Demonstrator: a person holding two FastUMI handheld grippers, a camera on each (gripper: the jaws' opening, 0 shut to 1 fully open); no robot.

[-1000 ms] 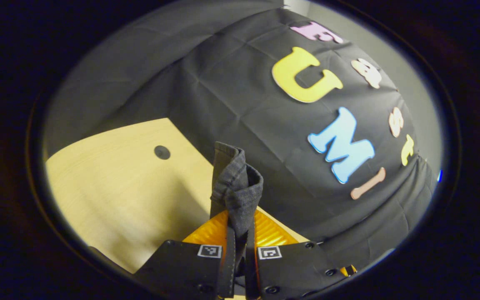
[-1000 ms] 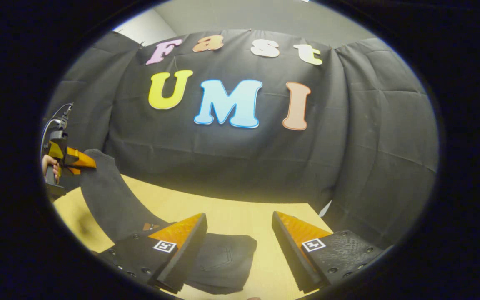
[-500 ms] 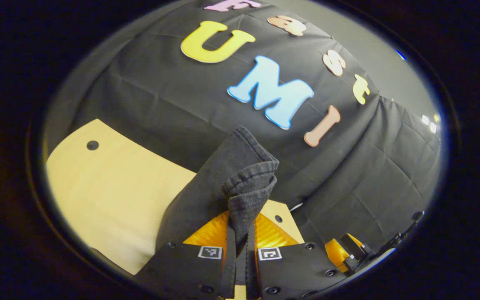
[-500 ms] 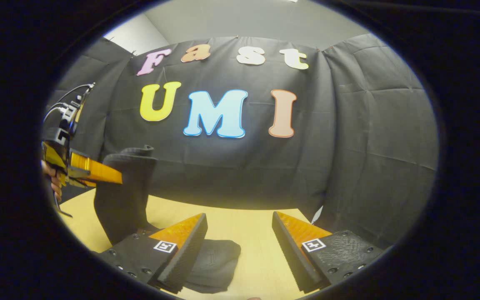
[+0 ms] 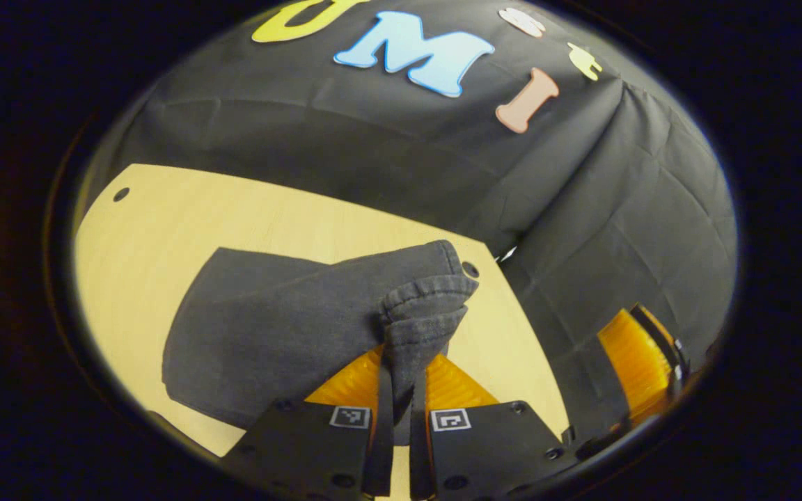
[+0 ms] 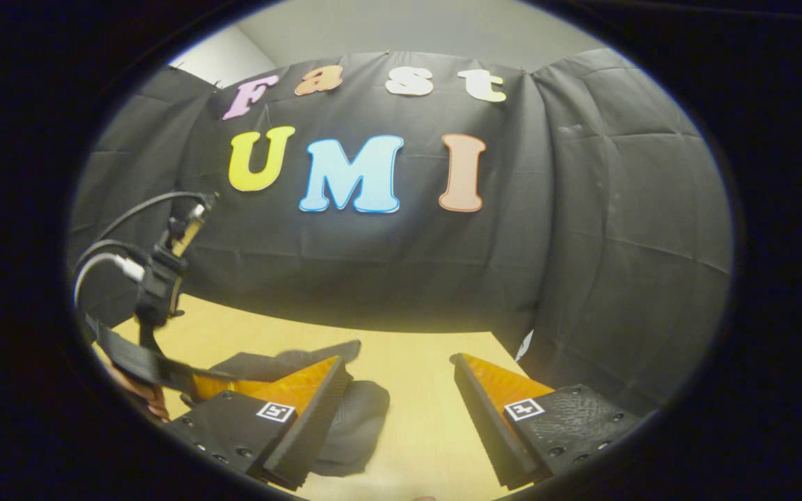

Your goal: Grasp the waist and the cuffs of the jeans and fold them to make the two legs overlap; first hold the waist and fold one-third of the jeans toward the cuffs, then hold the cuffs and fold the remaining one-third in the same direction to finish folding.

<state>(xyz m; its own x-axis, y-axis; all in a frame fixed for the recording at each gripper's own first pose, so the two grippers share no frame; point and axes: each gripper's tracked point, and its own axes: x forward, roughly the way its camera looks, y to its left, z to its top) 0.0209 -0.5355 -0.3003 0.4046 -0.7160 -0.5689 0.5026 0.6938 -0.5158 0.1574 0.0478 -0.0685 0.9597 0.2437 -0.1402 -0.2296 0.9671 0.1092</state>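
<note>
Item: dark grey denim jeans (image 5: 282,334), partly folded, lying on the pale wooden table (image 5: 185,216) with the cuff end raised.

Left gripper (image 5: 401,379): clenched on the bunched, hemmed cuffs (image 5: 422,306), both fingers pressing the cloth, low over the folded stack.

Right gripper (image 6: 397,390): jaws wide apart, grasping nothing, hovering near the jeans' edge (image 6: 359,424).

Risks: the cuffs are pinched in a wad, so release may leave a lumpy, skewed top layer; dragging could shift the layers beneath; a shallow bite may slip early.
</note>
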